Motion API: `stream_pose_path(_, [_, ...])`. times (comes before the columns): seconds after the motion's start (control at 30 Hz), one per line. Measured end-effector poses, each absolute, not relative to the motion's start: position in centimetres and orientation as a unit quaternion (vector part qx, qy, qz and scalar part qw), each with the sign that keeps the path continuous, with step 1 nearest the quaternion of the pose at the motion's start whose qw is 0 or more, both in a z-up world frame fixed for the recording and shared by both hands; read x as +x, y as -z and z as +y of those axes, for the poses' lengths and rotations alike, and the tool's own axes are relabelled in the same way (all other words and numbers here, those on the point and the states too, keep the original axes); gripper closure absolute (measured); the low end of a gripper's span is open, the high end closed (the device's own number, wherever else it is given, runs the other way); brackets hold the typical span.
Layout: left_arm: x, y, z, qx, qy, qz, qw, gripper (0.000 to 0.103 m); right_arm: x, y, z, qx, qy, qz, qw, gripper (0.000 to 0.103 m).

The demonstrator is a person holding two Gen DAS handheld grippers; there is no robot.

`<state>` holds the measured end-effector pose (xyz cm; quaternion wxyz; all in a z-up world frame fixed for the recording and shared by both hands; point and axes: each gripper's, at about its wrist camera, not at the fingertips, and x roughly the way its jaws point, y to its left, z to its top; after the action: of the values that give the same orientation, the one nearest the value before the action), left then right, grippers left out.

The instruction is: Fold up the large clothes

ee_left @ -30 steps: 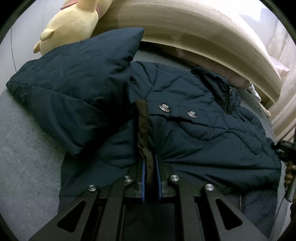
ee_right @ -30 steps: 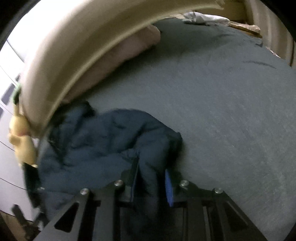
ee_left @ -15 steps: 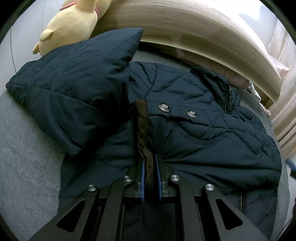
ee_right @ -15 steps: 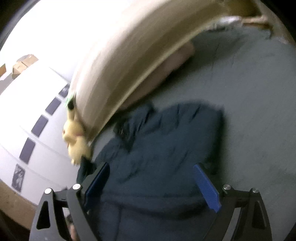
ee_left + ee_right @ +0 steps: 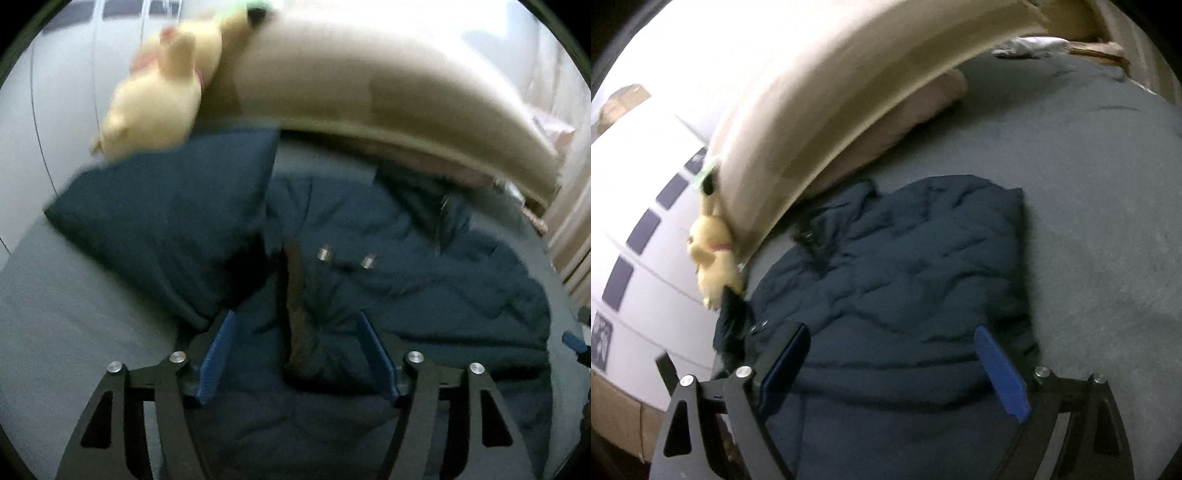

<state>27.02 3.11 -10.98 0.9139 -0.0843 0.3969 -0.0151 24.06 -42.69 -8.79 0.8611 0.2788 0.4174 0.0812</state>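
A navy quilted jacket point(image 5: 424, 295) lies spread on the grey bed, one sleeve point(image 5: 177, 206) folded across at the left. A brown-lined strip point(image 5: 295, 280) of the jacket, near two metal snaps point(image 5: 324, 254), rests between the blue pads of my left gripper point(image 5: 297, 317). Those jaws are opening and neither pad touches the strip. In the right wrist view the jacket point(image 5: 923, 266) lies flat under my right gripper point(image 5: 891, 328), which hovers open and wide above the hem with nothing held.
A curved beige headboard point(image 5: 369, 85) runs behind the jacket, with a yellow plush toy point(image 5: 159, 107) at its left end and a pink pillow point(image 5: 916, 107) below it. Grey bed sheet point(image 5: 1089, 184) stretches to the right. Crumpled white cloth point(image 5: 1027, 46) lies far off.
My left gripper let go of the brown strip, spread its pads and rose a little. My right gripper released the jacket fold, opened wide and drew back and up.
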Motion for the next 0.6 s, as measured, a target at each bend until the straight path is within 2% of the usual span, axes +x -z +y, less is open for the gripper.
stream_pose_path(0.17, [26.6, 10.8, 0.4, -0.063, 0.05, 0.4, 0.913, 0.031, 24.5, 11.5, -41.0, 0.26, -0.08, 0.453, 0.849, 0.011])
stream_pose_path(0.3, [28.4, 14.8, -2.1, -0.007, 0.028, 0.471, 0.882, 0.031, 25.2, 14.3, -40.8, 0.243, -0.054, 0.481, 0.841, 0.01])
stream_pose_path(0.4, [28.1, 14.8, -2.4, 0.012, 0.022, 0.458, 0.889, 0.03, 24.3, 13.1, -40.7, 0.229, -0.054, 0.475, 0.848, 0.011])
stream_pose_path(0.6, [26.5, 12.6, -1.1, -0.023, 0.022, 0.45, 0.893, 0.03, 21.3, 9.3, -39.7, 0.176, -0.047, 0.437, 0.881, 0.01])
